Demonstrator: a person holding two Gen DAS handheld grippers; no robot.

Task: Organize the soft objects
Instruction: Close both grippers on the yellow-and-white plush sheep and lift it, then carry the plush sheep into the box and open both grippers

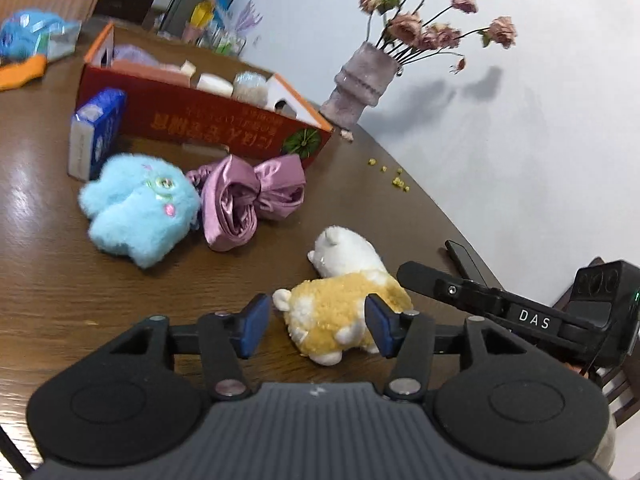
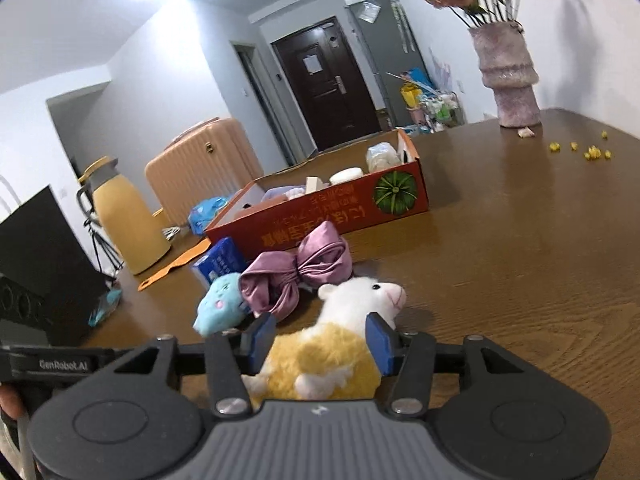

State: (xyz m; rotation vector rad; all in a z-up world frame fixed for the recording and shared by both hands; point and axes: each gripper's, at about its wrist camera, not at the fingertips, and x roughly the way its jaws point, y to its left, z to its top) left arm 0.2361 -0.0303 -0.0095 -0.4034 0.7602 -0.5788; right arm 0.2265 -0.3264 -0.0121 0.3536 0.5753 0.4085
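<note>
A yellow-and-white plush alpaca (image 1: 340, 312) lies on its side on the brown table. My left gripper (image 1: 316, 326) is open, its blue pads either side of the plush's rump. My right gripper (image 2: 318, 340) is open around the same plush (image 2: 332, 356), pads beside its body. The right gripper's body (image 1: 520, 312) shows in the left wrist view. A blue fluffy plush (image 1: 136, 208) and a purple satin bow (image 1: 248, 196) lie beyond, in front of a red cardboard box (image 1: 208, 120) holding several soft items. They also show in the right wrist view: blue plush (image 2: 220, 306), bow (image 2: 296, 272), box (image 2: 328, 216).
A blue tissue pack (image 1: 96, 136) leans at the box's left end. A pink vase of dried flowers (image 1: 360, 84) stands near the table's far edge, with yellow crumbs (image 1: 396, 178) nearby. A yellow thermos (image 2: 124, 220) and a black box (image 2: 36, 264) stand at the left in the right wrist view.
</note>
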